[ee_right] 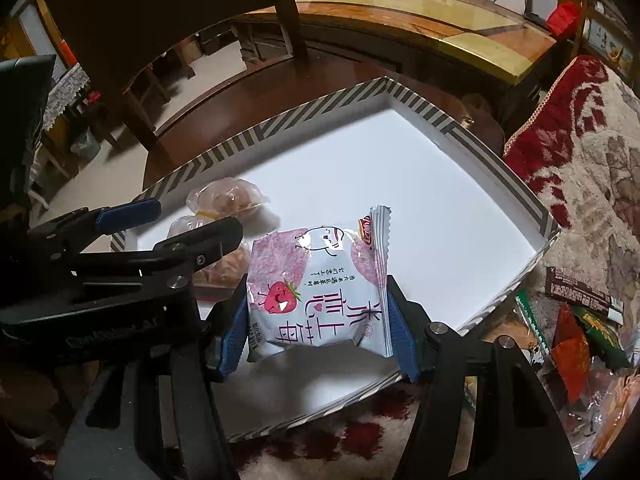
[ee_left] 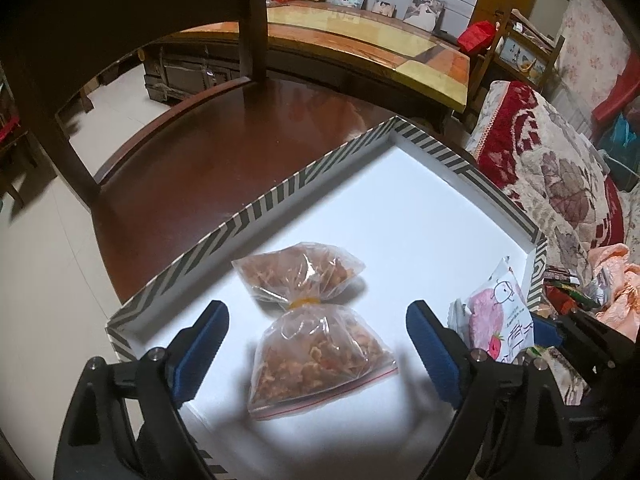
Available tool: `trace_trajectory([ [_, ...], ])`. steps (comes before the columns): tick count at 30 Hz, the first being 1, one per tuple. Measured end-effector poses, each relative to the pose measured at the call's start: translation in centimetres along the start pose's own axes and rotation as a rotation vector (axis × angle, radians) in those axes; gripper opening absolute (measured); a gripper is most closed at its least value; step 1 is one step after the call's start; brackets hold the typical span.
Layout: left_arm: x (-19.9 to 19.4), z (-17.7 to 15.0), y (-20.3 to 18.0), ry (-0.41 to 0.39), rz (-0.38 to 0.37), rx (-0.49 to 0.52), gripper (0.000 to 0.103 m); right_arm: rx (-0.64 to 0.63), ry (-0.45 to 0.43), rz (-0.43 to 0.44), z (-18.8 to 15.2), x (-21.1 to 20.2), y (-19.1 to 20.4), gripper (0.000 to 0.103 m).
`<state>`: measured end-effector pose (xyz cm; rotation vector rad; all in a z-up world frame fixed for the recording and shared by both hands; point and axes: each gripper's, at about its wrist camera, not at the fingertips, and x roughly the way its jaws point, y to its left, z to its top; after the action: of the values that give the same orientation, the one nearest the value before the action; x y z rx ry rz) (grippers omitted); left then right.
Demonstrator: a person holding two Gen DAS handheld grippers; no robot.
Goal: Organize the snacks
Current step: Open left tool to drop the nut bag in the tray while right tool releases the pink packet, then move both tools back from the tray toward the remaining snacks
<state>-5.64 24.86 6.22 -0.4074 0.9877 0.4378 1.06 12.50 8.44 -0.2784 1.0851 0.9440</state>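
A shallow white box with a striped rim (ee_left: 256, 204) (ee_right: 532, 204) rests on a dark chair seat. A clear zip bag of brown snacks (ee_left: 316, 340), tied in the middle with a yellow band, lies inside it. My left gripper (ee_left: 318, 344) is open, its blue pads either side of the bag and above it. My right gripper (ee_right: 316, 320) is shut on a white and pink strawberry snack packet (ee_right: 316, 280) and holds it over the box's near part. The packet also shows in the left wrist view (ee_left: 496, 320). The left gripper partly hides the bag in the right wrist view (ee_right: 224, 204).
Several loose snack packets (ee_right: 580, 320) lie on the floral red and cream cover (ee_right: 592, 152) right of the box. The chair back (ee_left: 132, 8) rises behind the seat. A wooden table (ee_left: 360, 36) stands beyond.
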Motion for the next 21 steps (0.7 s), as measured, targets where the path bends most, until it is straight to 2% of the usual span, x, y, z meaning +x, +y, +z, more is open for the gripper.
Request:
trace_trajectory([
  [3,-0.1,0.0,0.0,0.001,-0.003,-0.006,0.093,-0.004,0.009,-0.001,-0.2,0.0,0.0,0.061],
  [4,-0.2,0.0,-0.1,0.001,-0.004,-0.006,0.094,-0.003,0.014,0.001,-0.1,0.0,-0.1,0.067],
  [5,-0.3,0.0,-0.1,0.001,-0.007,-0.007,0.094,-0.001,0.018,0.007,-0.1,0.0,0.0,0.068],
  [10,-1.0,0.1,0.2,-0.016,-0.006,-0.017,0.094,0.006,0.000,0.008,-0.1,-0.5,0.1,0.068],
  [15,-1.9,0.2,-0.7,-0.053,0.006,0.007,0.094,0.016,-0.035,-0.003,-0.6,-1.9,-0.1,0.068],
  [21,-3.4,-0.3,-2.9,-0.107,0.012,0.052,0.095,0.055,-0.096,-0.055,-2.5,-4.8,-1.2,0.068],
])
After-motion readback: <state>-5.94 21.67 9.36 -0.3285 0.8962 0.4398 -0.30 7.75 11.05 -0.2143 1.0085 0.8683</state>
